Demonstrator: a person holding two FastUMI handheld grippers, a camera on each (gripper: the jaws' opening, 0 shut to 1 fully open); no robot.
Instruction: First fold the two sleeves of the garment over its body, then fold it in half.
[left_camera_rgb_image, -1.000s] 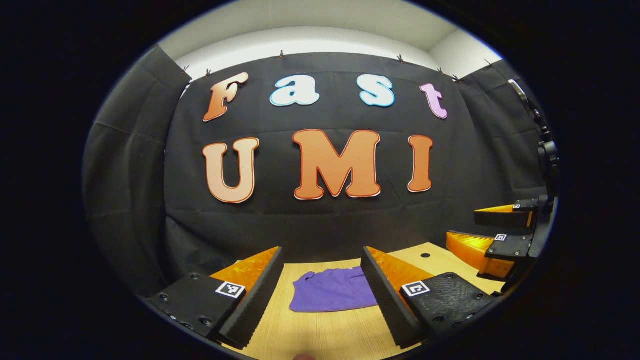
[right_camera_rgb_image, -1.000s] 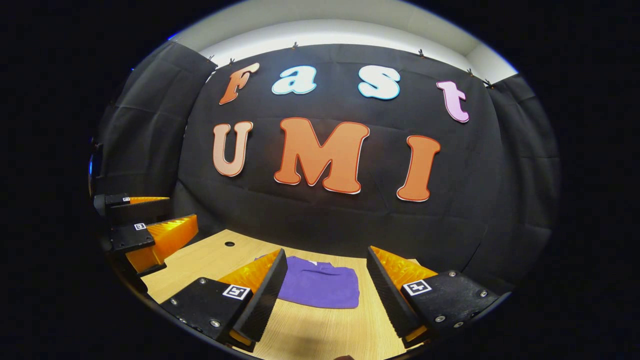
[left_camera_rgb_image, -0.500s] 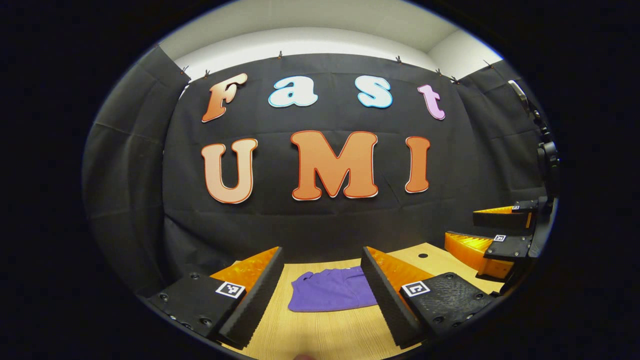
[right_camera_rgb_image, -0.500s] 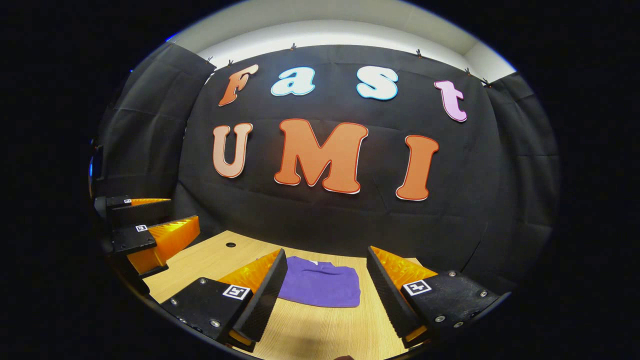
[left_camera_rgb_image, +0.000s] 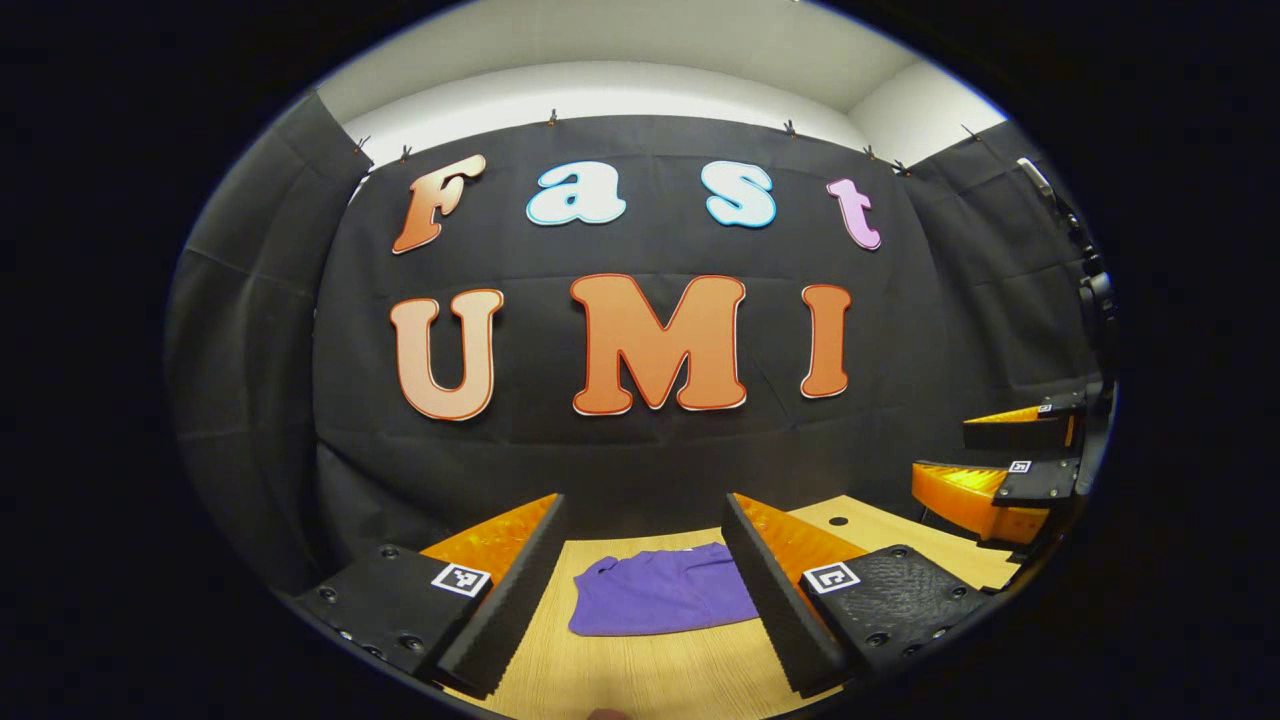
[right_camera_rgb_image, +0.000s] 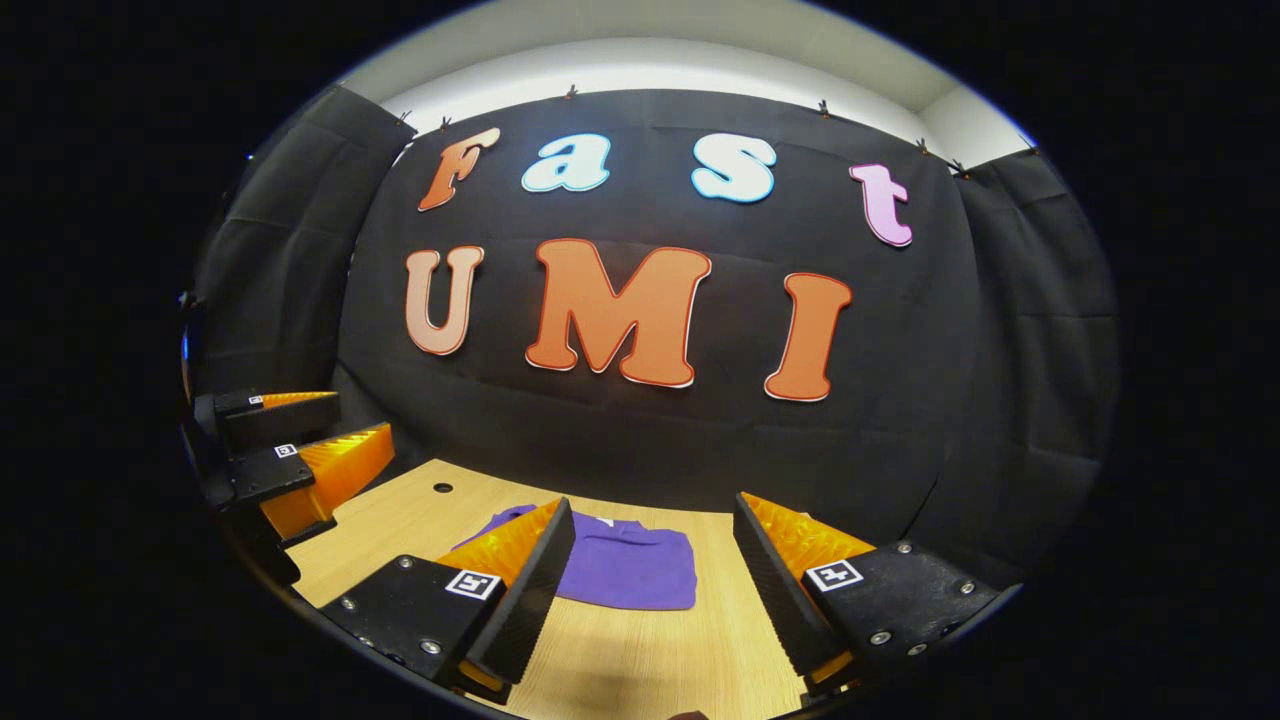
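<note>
While your left tool (left_camera_rgb_image: 640, 585) and right tool (right_camera_rgb_image: 650, 590) both hang spread wide above the worktop (right_camera_rgb_image: 620, 660), gripping nothing, the purple garment (left_camera_rgb_image: 665, 603) lies flat on the wood ahead of them, near the black cloth wall. It's a compact folded block, edges mostly square, a small white patch at its far edge, slight rumpling at one corner.

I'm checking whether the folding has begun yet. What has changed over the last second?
Little. Both cameras drifted slightly: the purple garment sits a touch lower in the left gripper view and further left in the right gripper view. Nothing was grasped or released. The left hand-held gripper and right hand-held gripper stay open above the wooden table, and the garment lies untouched.
</note>
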